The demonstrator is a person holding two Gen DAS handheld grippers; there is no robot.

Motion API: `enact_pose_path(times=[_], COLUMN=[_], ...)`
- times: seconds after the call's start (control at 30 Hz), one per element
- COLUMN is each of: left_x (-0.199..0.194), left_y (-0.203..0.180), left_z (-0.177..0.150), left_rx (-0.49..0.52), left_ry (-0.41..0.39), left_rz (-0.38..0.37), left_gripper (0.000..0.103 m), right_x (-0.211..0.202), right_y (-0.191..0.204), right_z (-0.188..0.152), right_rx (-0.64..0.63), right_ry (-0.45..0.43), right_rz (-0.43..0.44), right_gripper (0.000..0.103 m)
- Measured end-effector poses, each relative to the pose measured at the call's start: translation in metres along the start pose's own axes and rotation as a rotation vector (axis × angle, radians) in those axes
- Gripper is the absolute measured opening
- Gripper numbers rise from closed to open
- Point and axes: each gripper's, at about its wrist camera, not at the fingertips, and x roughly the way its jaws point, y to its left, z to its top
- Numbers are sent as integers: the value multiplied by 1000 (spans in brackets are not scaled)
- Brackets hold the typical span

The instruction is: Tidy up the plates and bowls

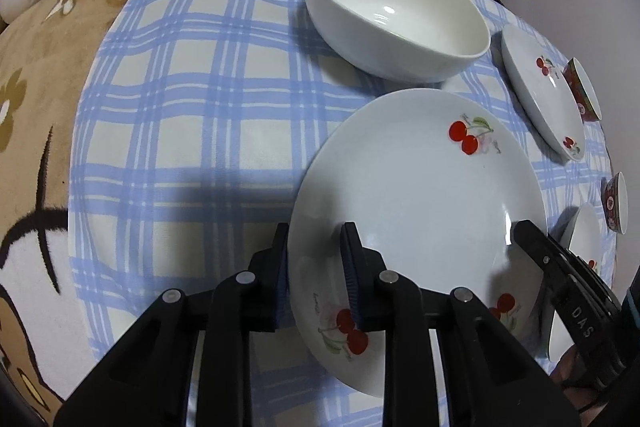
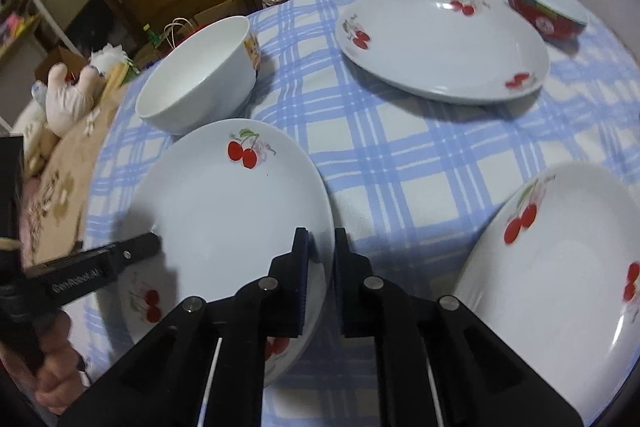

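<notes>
The cherry plate (image 1: 416, 195) lies on the checked cloth (image 1: 180, 131); my left gripper (image 1: 316, 267) and right gripper (image 2: 322, 267) pinch opposite rims. Uneven lifting may tip it against the white bowl (image 1: 400, 15).

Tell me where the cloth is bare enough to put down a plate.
Most room lies on the checked cloth left of the white bowl and the gripped plate. A smaller patch sits between the three cherry plates. The side with the red bowl is crowded.
</notes>
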Motion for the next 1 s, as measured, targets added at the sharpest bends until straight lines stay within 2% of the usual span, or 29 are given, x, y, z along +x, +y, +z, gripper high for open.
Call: enact_pose_path(times=[0.1, 0.3, 0.63, 0.77, 0.83, 1.0], left_x=[0, -4, -3, -8, -10, -13], left_y=[2, -13, 1, 2, -3, -8], left_z=[1, -7, -10, -15, -16, -18], left_rx=[-13, 61, -35, -49, -21, -3], left_ry=[9, -4, 68, 71, 70, 76], left_rz=[-6, 48, -22, 16, 34, 24], left_gripper=[24, 24, 24, 25, 25, 23], right_x=[-1, -1, -16, -24, -26, -31], right_y=[0, 0, 9, 4, 7, 5], right_z=[-1, 1, 3, 5, 4, 0], right_rx=[-17, -26, -78, -4, -11, -12], right_ry=[0, 18, 22, 34, 29, 21], right_rz=[5, 5, -17, 36, 27, 12], right_gripper=[11, 11, 9, 7, 7, 7])
